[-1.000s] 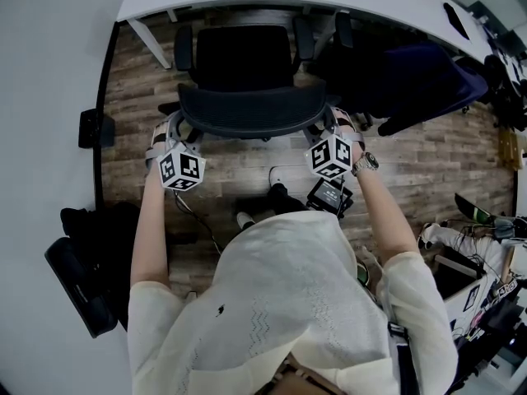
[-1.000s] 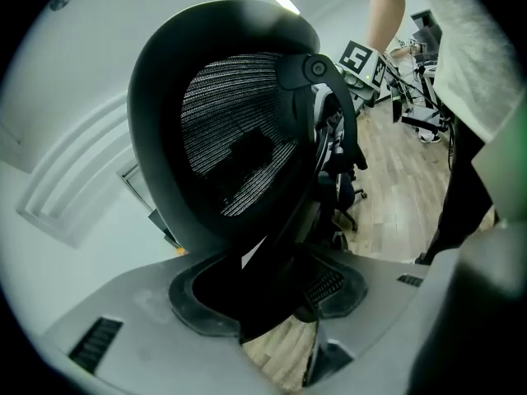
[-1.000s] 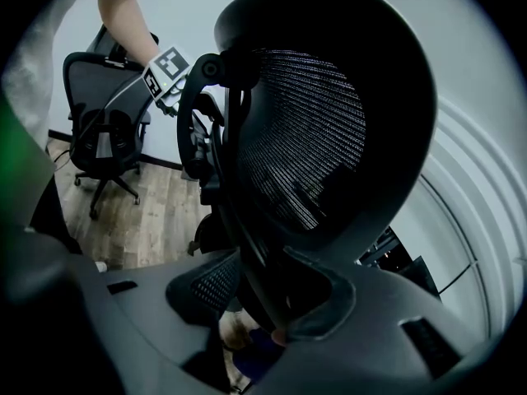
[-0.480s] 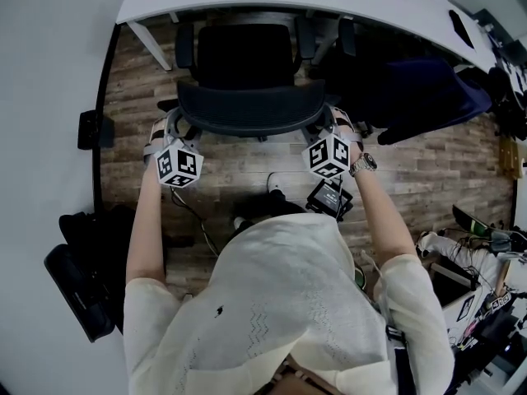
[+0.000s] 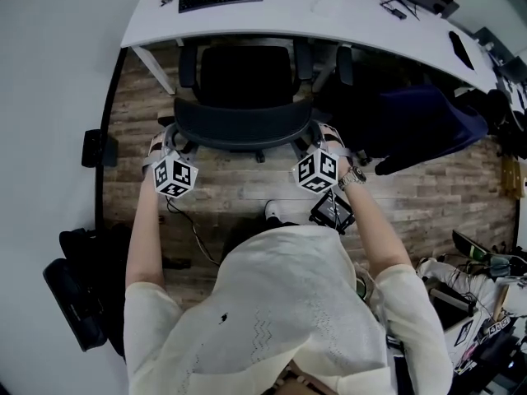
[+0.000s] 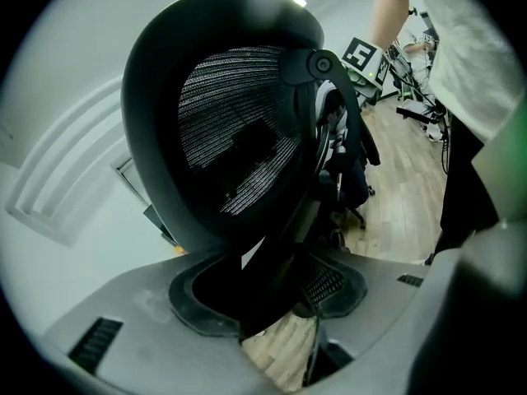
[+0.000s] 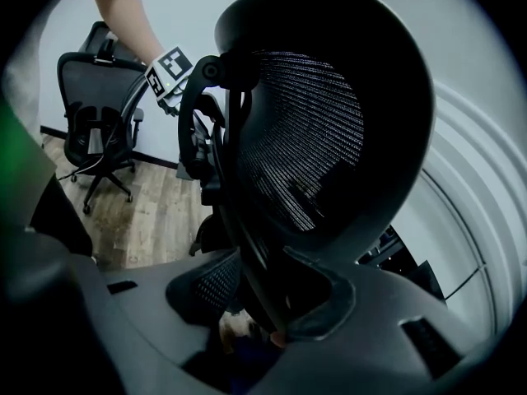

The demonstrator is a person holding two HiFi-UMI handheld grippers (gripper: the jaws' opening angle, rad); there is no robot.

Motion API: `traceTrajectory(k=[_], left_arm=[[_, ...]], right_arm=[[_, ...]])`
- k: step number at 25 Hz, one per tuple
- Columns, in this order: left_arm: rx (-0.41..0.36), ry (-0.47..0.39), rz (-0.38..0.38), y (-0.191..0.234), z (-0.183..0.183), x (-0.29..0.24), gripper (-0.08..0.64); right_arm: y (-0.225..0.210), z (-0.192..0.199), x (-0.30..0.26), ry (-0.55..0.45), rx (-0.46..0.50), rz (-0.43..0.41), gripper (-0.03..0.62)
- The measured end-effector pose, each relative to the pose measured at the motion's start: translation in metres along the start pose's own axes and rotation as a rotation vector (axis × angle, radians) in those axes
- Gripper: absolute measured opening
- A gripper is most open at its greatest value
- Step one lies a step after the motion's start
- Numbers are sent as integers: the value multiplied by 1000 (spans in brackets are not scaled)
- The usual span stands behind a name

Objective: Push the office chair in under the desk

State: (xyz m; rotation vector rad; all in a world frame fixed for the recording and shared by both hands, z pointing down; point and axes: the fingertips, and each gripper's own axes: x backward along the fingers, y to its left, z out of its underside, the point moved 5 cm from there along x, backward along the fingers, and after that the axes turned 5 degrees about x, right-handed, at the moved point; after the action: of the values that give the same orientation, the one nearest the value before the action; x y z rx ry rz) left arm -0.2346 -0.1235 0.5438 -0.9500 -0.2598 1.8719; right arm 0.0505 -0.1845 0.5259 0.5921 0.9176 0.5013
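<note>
The chair (image 5: 245, 89), upper centre at the desk (image 5: 346, 19) edge, is clamped at its backrest by left gripper (image 5: 174, 134) and right gripper (image 5: 317, 138). Pushed unevenly, it could be swivelled and jammed against the desk.

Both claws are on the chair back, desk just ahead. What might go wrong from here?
Armrests of the office chair sit at the desk edge; clearance underneath can't be judged, so they may hit.
The neighbouring chair, draped in dark cloth, stands close on the right and may snag.
The left claw and right claw pinch only the backrest rim; an uneven push could slip them.
</note>
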Motion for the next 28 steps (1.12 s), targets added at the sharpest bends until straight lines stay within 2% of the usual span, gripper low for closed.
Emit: traceTrajectory(k=[16,28], left_arm=[[52,48,-32,25,-17,-44,204],[39,29,-42,36,-17,-59,207]], right_arm=[[-43,16,-31,-48,33,5,157],[-55,18,-45,-55,23,13,161]])
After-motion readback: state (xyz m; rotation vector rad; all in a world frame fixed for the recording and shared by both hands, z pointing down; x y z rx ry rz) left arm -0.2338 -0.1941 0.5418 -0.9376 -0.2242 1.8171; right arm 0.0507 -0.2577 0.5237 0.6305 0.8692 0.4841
